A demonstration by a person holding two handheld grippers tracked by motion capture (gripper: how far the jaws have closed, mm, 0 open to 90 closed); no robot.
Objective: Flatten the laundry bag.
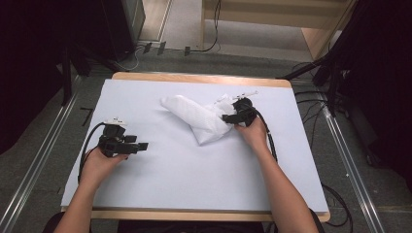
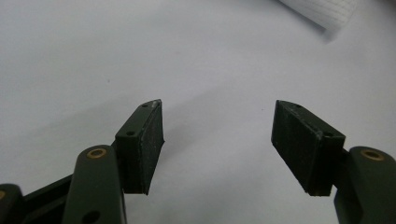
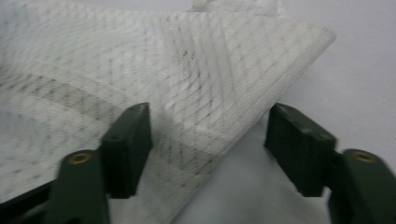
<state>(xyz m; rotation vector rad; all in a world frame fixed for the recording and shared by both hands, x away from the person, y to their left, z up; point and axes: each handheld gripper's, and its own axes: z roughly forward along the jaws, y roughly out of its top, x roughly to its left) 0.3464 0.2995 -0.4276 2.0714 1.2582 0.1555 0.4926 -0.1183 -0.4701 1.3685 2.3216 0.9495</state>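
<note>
From above, I see the crumpled white mesh cloth lying on the pale sheet-covered table, my right gripper at its right edge, my left gripper well apart to its left.

Left gripper view: jaws gape wide, nothing between, a cloth corner beyond.

Right gripper view: jaws spread apart, straddling the cloth's folded edge without pinching it.

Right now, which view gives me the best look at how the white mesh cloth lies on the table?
The high view: the whole white mesh cloth shows, crumpled, right gripper at its edge. The right gripper view shows a folded corner between open jaws; the left gripper view catches a far corner.
</note>
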